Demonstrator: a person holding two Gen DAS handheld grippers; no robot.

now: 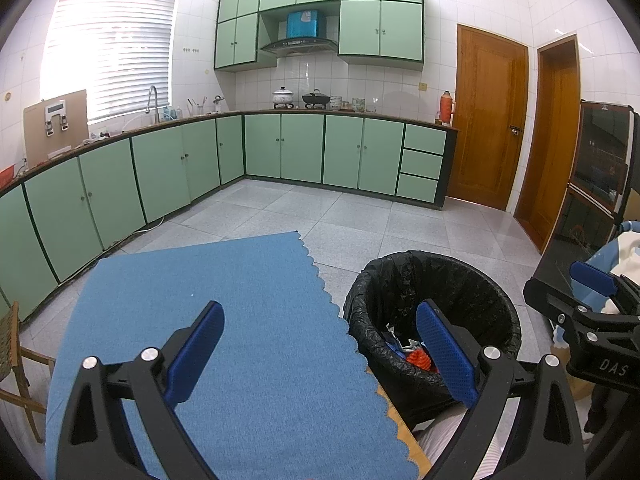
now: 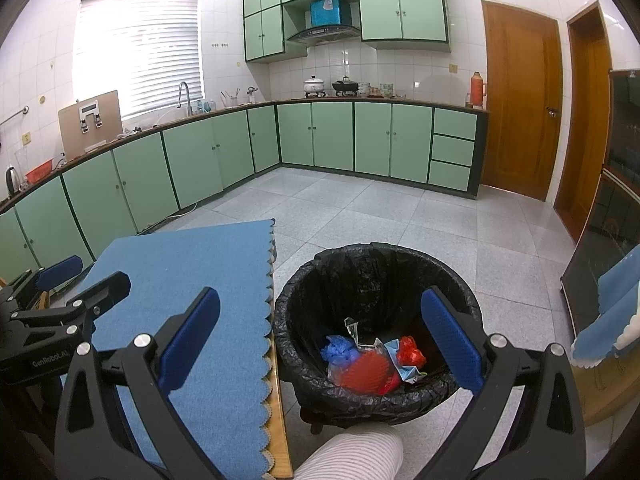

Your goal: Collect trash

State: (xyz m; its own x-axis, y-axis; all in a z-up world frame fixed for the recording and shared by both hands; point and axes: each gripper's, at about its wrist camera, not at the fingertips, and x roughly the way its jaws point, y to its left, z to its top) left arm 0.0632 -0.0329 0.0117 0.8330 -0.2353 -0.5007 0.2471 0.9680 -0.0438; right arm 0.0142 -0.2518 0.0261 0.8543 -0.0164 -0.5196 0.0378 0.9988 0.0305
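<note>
A round bin with a black liner (image 2: pixel 376 280) stands on the floor beside the table; it also shows in the left wrist view (image 1: pixel 440 280). Inside lie several pieces of trash: a red crumpled piece (image 2: pixel 410 350), a blue wad (image 2: pixel 338 350), an orange-red piece (image 2: pixel 366 372) and a silvery wrapper (image 2: pixel 354 330). My right gripper (image 2: pixel 320 340) is open and empty above the bin's near rim. My left gripper (image 1: pixel 320 350) is open and empty over the right edge of the blue cloth (image 1: pixel 240 320) on the table. Nothing lies on the visible cloth (image 2: pixel 192 276).
The table's wooden edge (image 2: pixel 276 400) shows beside the bin. A wooden chair (image 1: pixel 16 360) stands at the left. A dark glass cabinet (image 2: pixel 616 200) and blue-white fabric (image 2: pixel 612 320) are at the right. Green kitchen cabinets (image 2: pixel 320 140) line the far walls across a tiled floor (image 2: pixel 400 216).
</note>
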